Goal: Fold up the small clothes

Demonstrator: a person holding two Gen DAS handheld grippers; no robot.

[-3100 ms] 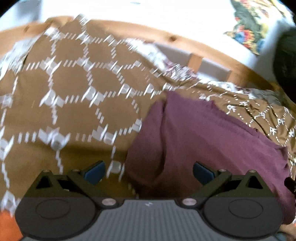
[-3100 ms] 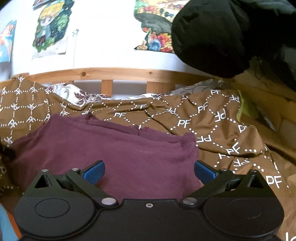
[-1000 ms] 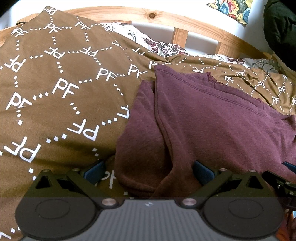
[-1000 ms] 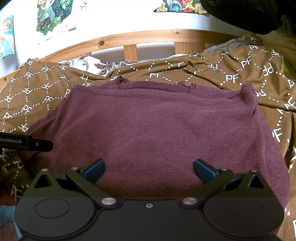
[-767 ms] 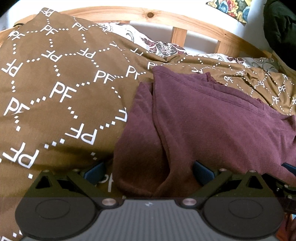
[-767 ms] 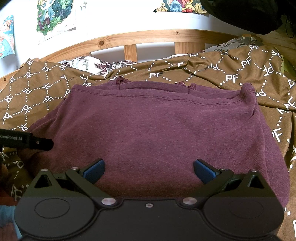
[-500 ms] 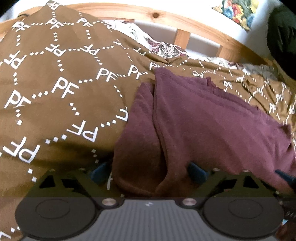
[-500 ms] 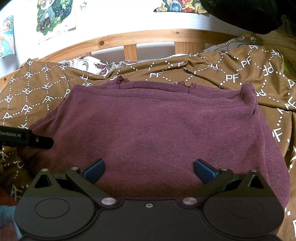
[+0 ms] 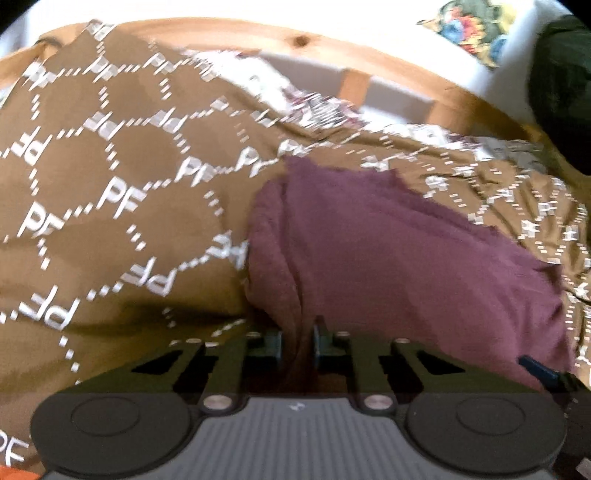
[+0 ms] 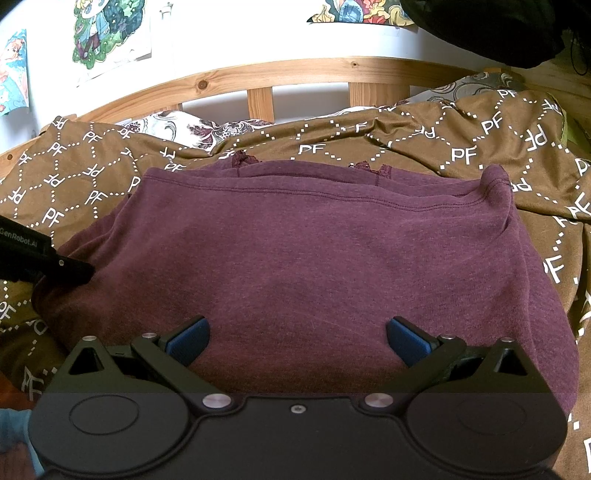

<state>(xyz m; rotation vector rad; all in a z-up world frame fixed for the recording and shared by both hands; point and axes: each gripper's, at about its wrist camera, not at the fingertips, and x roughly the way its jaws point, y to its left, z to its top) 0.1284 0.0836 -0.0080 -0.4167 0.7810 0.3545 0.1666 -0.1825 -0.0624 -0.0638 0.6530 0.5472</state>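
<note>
Garment: maroon top (image 10: 314, 258), lying spread on the brown bedspread (image 10: 461, 147); hem seam running across the far side, lace trim peeking out beyond it.
Garment, left edge: bunched into vertical folds (image 9: 291, 266) in the left wrist view.
Left gripper (image 9: 298, 341): jaws just closed in, now nearly together, pinching a fold of the maroon top between the blue pads; cloth runs straight down into the gap.
Left gripper, seen from right wrist view: black body with white lettering (image 10: 40, 258) at the left edge, tip on the near-left corner of the top.
Left wrist view: blurred.
Right gripper (image 10: 297, 339): jaws spread wide, blue pads (image 10: 188, 339) well apart, nothing gripped; maroon cloth lies below and between them, contact not discernible.
Bedspread: brown, white dotted lattice with "PF" lettering, rumpled to the right of the top.
Bed frame: wooden rail with slats (image 10: 258, 99) beyond the bedspread; patterned pillow (image 10: 192, 127) just under it.
Wall: white, colourful posters (image 10: 107, 33) above the rail.
Upper right: dark bulky fabric (image 10: 480, 26), kind not clear.
</note>
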